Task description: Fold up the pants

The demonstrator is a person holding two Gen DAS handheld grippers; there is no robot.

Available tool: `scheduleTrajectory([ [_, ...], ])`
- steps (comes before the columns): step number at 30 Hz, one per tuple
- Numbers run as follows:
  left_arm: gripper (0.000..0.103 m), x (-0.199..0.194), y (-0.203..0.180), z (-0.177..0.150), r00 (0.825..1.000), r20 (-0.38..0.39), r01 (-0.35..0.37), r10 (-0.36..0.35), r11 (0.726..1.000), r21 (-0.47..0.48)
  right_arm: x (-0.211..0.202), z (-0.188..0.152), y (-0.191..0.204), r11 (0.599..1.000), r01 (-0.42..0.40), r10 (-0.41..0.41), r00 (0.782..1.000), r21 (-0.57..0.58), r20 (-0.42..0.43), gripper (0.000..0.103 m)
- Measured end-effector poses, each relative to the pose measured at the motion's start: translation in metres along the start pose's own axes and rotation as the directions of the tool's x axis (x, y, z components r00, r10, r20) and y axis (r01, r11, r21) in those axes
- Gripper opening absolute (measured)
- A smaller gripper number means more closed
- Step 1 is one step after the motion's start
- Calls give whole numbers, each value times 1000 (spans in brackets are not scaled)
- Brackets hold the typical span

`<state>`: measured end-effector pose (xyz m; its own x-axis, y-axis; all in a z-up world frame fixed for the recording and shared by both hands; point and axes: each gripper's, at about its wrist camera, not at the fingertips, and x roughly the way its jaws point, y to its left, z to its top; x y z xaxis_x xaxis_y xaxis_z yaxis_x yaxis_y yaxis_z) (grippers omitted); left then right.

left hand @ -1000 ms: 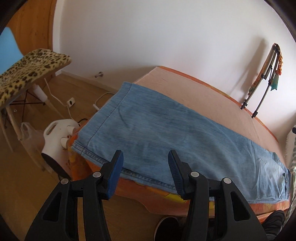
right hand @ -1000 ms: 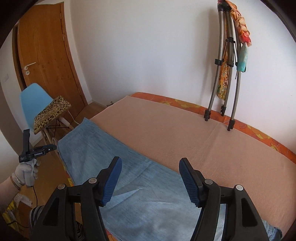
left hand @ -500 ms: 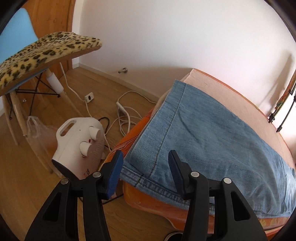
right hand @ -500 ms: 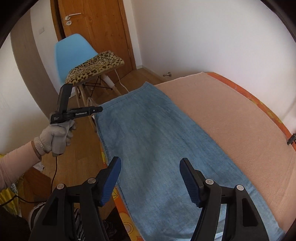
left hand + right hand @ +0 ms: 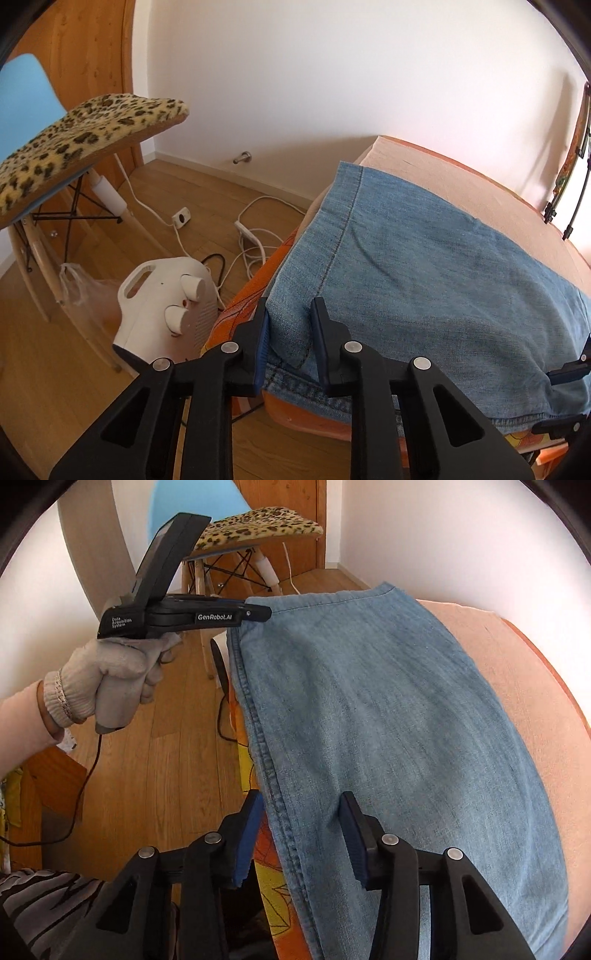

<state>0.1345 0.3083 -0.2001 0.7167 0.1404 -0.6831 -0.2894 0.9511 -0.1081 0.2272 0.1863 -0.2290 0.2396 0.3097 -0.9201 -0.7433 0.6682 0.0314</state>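
My left gripper (image 5: 290,334) has just been closing, and now its pads pinch a raised fold of denim at the hem corner of the pants (image 5: 424,266). My right gripper (image 5: 301,834) has also been closing, but its pads are not pressing yet: the side seam of the jeans lies between them, so I judge it still apart. A second ago both tongs hung wide above the cloth, and the right one looked across the bed (image 5: 517,672) toward the wall; now it points down at the seam edge. The pants lie flat and long on the peach cover, with the hem end hanging a little over the corner near the white heater (image 5: 166,306) on the floor. For me this means the first hold is taken at the hem. I think the right hold must finish before I lift and carry the leg over.
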Motion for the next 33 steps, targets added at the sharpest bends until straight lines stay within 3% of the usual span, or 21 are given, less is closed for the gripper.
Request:
scheduleTrajectory([
  [3,17,-5,-1,5,1000,4,13,-13,1000,20,-13,0,10,999,37,-35,998,-39,46,41],
  [6,17,-8,-2,8,1000,7,16,-16,999,48,-21,4,18,998,-6,10,996,-55,87,39],
  [8,17,-8,0,9,1000,4,27,-27,999,41,-14,7,19,998,-16,19,998,-57,63,30],
  [15,16,-9,3,12,999,-4,54,-54,998,21,12,7,14,997,15,-14,1000,-73,8,23],
  [17,16,-11,5,14,998,-1,64,-64,998,11,11,9,15,997,23,-23,1000,-77,0,1],
  [19,16,-14,8,15,998,1,65,-65,998,-2,5,12,12,999,-25,25,1000,-41,10,0],
  [23,16,-11,14,8,998,-15,54,-54,998,-10,-1,14,-1,989,-142,141,990,49,28,0],
  [25,16,-3,16,2,996,-49,68,-69,998,-14,8,9,1,991,-135,135,991,17,-13,0],
  [27,23,-1,22,-1,997,-62,53,-55,998,-37,12,7,6,991,-131,131,991,-6,-36,3],
  [31,37,-14,50,-9,997,-27,67,-73,982,-179,7,9,6,982,-187,186,981,-17,-47,34],
  [33,41,-18,60,-16,996,-32,69,-79,971,-230,2,10,8,981,-188,187,981,-34,-42,34],
])
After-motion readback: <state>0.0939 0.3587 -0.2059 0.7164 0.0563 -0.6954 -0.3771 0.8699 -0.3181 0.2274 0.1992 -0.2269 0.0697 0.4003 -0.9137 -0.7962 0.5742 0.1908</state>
